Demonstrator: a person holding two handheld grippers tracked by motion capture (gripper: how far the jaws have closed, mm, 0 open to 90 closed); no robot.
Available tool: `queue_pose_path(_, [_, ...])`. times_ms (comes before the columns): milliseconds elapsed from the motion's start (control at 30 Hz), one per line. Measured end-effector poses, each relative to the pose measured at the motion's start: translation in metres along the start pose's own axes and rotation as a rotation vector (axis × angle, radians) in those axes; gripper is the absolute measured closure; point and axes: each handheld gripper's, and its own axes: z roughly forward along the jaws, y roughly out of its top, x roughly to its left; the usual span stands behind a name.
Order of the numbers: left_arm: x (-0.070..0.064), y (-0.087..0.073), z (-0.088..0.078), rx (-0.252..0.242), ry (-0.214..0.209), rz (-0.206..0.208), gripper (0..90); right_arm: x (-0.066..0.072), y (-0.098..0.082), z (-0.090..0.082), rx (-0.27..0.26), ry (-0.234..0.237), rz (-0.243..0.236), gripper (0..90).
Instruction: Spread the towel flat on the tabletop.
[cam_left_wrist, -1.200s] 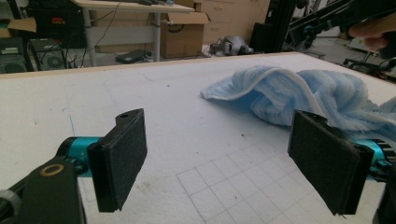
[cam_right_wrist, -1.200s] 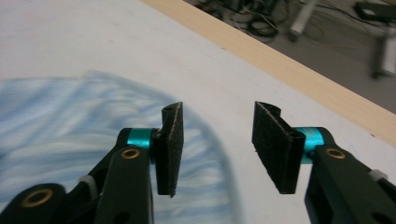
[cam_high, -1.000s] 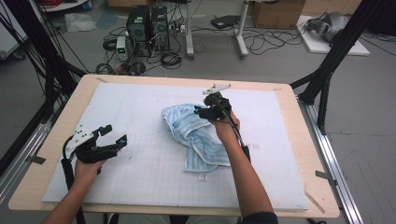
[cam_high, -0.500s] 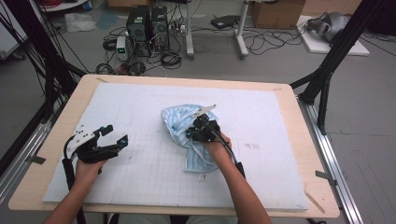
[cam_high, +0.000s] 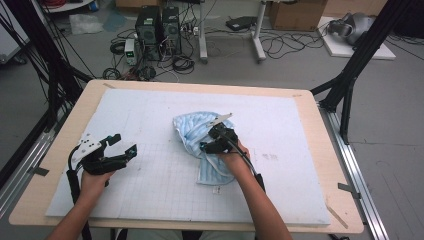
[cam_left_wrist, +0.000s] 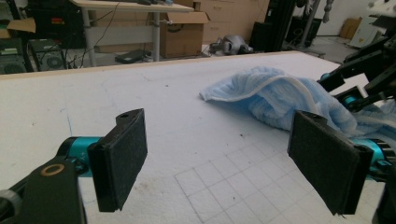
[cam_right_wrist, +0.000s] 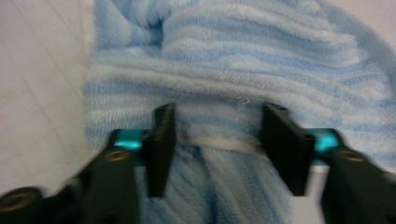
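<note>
Over the crumpled, ribbed blue towel (cam_high: 200, 142), the right gripper (cam_high: 214, 141) points down, jaws just reopening astride a fold; left gripper (cam_high: 121, 151) hovers agape, empty.

This is a lab or research workshop set up for recording. The wooden worktop (cam_high: 320, 165) carries a white gridded mat (cam_high: 150, 175) and sits inside a frame of black struts (cam_high: 357, 60), with metal rails (cam_high: 357, 170) along its sides. On the grey floor at the top of the high view stand two dark computer towers (cam_high: 159, 25) amid loose tangled cables (cam_high: 180, 62), beside the legs of a white desk (cam_high: 257, 30) and cardboard boxes (cam_high: 295, 12). The left gripper view shows more of the room at its top edge: a desk (cam_left_wrist: 126, 7), an open cardboard box (cam_left_wrist: 180, 32) and wooden drawer units (cam_left_wrist: 233, 18).
</note>
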Motion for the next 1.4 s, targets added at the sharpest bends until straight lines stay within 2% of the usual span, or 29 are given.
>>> queue_pose_path(33, [0.0, 0.0, 0.0, 0.0, -0.001, -0.001, 20.2, 0.0, 0.0, 0.0, -0.003, -0.016, -0.018, 72.7])
queue_pose_path(67, [0.0, 0.0, 0.0, -0.004, -0.001, -0.005, 20.2, -0.001, 0.0, 0.0, -0.011, -0.008, -0.014, 78.2])
queue_pose_path(100, [0.0, 0.0, 0.0, -0.004, 0.0, -0.005, 20.2, -0.003, 0.001, -0.002, -0.017, -0.002, -0.02, 79.7])
queue_pose_path(133, [0.001, 0.0, 0.0, -0.004, 0.001, -0.006, 20.2, -0.004, 0.001, -0.006, -0.027, -0.008, -0.032, 80.0])
queue_pose_path(233, [0.001, 0.0, 0.0, -0.003, 0.0, -0.007, 20.2, -0.012, 0.0, -0.018, -0.055, -0.013, 0.008, 77.9])
queue_pose_path(300, [0.0, 0.0, 0.0, 0.0, 0.0, -0.001, 20.3, -0.028, -0.001, -0.029, -0.069, -0.038, 0.046, 77.2])
queue_pose_path(333, [0.0, 0.0, 0.0, 0.0, -0.001, -0.001, 20.3, -0.028, -0.001, -0.029, -0.069, -0.038, 0.046, 77.2])
queue_pose_path(400, [0.0, 0.0, 0.0, -0.004, 0.001, -0.006, 20.3, -0.038, -0.001, -0.037, -0.081, -0.041, 0.074, 76.4])
queue_pose_path(433, [0.001, 0.0, 0.0, -0.001, 0.001, -0.004, 20.3, -0.042, -0.001, -0.039, -0.081, -0.049, 0.083, 75.4])
queue_pose_path(467, [0.001, 0.0, 0.0, 0.0, 0.001, -0.002, 20.3, -0.051, -0.001, -0.043, -0.069, -0.081, 0.09, 76.8])
queue_pose_path(567, [0.0, 0.0, 0.001, 0.0, 0.0, -0.005, 20.3, -0.059, -0.002, -0.044, -0.059, -0.108, 0.09, 76.4])
queue_pose_path(600, [0.0, 0.0, 0.001, -0.001, -0.001, -0.006, 20.3, -0.063, -0.004, -0.043, -0.052, -0.121, 0.101, 74.6])
queue_pose_path(633, [0.001, 0.0, 0.001, 0.0, 0.001, -0.004, 20.3, -0.07, -0.007, -0.042, -0.046, -0.168, 0.134, 53.8])
queue_pose_path(667, [0.001, 0.0, 0.001, -0.001, 0.002, -0.008, 20.3, -0.07, -0.007, -0.042, -0.046, -0.168, 0.134, 53.8])
queue_pose_path(700, [0.001, 0.0, 0.0, -0.002, 0.002, -0.009, 20.3, -0.072, -0.007, -0.043, -0.064, -0.186, 0.189, 46.0])
queue_pose_path(733, [0.001, 0.0, 0.0, -0.004, 0.001, -0.01, 20.3, -0.073, -0.007, -0.046, -0.097, -0.161, 0.225, 46.1])
queue_pose_path(767, [0.001, -0.001, 0.001, -0.004, 0.001, -0.011, 20.3, -0.071, -0.007, -0.049, -0.126, -0.153, 0.225, 46.4])
queue_pose_path(833, [0.001, -0.001, 0.001, 0.0, 0.001, -0.008, 20.3, -0.055, -0.001, -0.055, -0.154, -0.105, 0.166, 49.3])
queue_pose_path(867, [0.001, -0.001, 0.001, 0.0, 0.0, -0.007, 20.3, -0.055, -0.001, -0.055, -0.154, -0.105, 0.166, 49.3])
queue_pose_path(967, [0.001, 0.0, 0.0, -0.004, 0.001, -0.008, 20.3, -0.033, 0.002, -0.057, -0.174, -0.042, 0.115, 49.7])
queue_pose_path(1067, [0.001, 0.0, 0.0, -0.005, 0.001, -0.008, 20.3, -0.015, 0.001, -0.047, -0.131, -0.028, 0.064, 46.6])
queue_pose_path(1100, [0.001, 0.0, 0.0, -0.005, 0.003, -0.007, 20.3, -0.008, -0.001, -0.035, -0.08, -0.07, 0.033, 47.1])
queue_pose_path(1133, [0.0, 0.0, 0.0, -0.005, 0.0, -0.005, 20.3, -0.008, -0.001, -0.035, -0.08, -0.07, 0.033, 47.1])
queue_pose_path(1167, [0.0, 0.0, 0.0, -0.005, 0.001, -0.005, 20.3, -0.005, -0.002, -0.03, -0.039, -0.121, 0.006, 53.3])
queue_pose_path(1200, [0.0, 0.0, 0.0, -0.005, 0.0, -0.006, 20.3, -0.005, -0.003, -0.026, -0.008, -0.175, -0.038, 78.2])
queue_pose_path(1233, [0.0, 0.0, 0.0, -0.004, 0.0, -0.006, 20.3, -0.005, -0.003, -0.026, -0.008, -0.175, -0.038, 78.2])
queue_pose_path(1267, [0.001, 0.0, 0.0, -0.004, 0.002, -0.008, 20.3, -0.009, -0.003, -0.032, -0.032, -0.194, -0.055, 84.9])
queue_pose_path(1333, [0.001, 0.0, 0.0, -0.004, 0.001, -0.01, 20.3, -0.017, -0.002, -0.042, -0.071, -0.183, -0.019, 85.1])
queue_pose_path(1400, [0.001, 0.0, 0.001, -0.001, 0.001, -0.01, 20.3, -0.022, -0.002, -0.046, -0.07, -0.2, -0.022, 85.0])
